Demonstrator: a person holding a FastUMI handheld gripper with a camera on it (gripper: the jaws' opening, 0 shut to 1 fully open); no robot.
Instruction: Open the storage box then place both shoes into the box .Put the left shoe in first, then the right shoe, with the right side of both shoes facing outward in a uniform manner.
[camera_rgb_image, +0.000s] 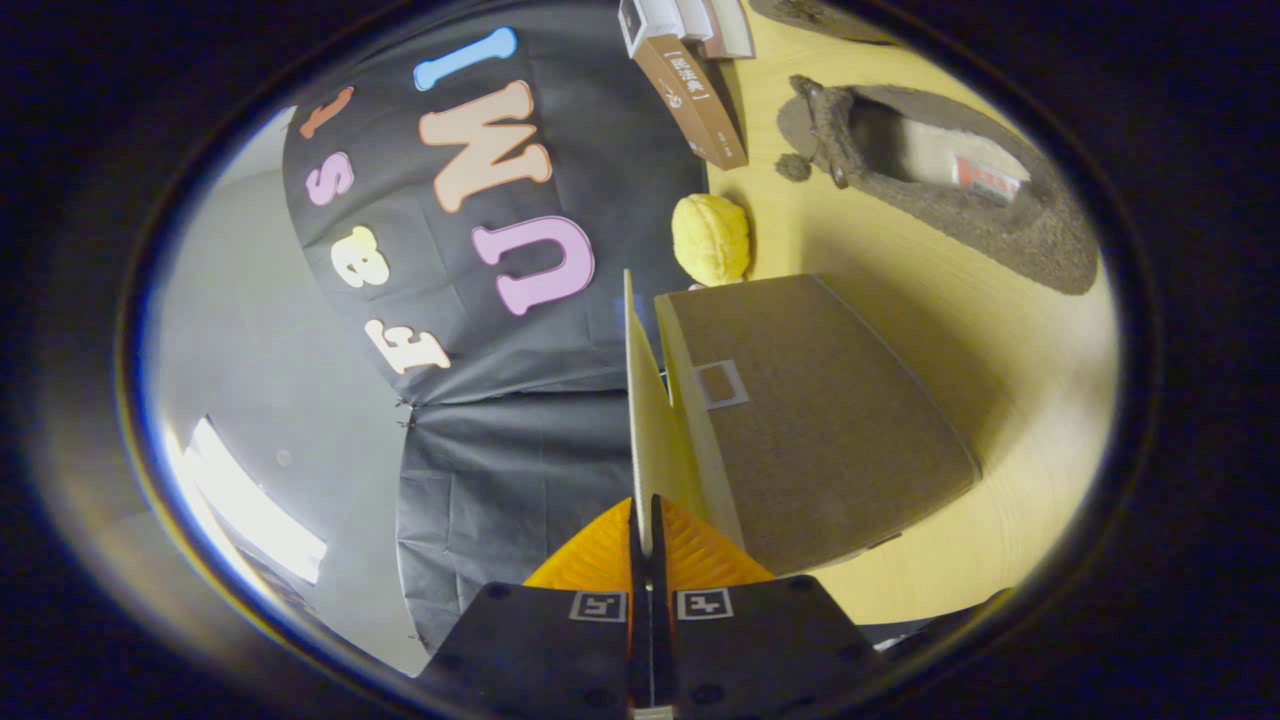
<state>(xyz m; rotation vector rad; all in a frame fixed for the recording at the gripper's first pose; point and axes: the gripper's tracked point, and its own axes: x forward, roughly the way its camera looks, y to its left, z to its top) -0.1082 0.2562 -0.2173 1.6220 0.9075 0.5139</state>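
cardboard by the look of it: the box (820, 420) is light and stiff, brown with a small label window on its side, lying on the table (1000, 320). its pale lid (645, 400) stands edge-on, swung out from the box, and the gripper (650, 545) is pinched tight on the lid's thin edge, fingers nearly touching. a flap that thin may bend or slip, so a hold near its free edge suits. beyond the box lies a fuzzy shoe (950, 190), soft and light, best taken by its collar. a yellow ball (711, 238) sits just past the box.
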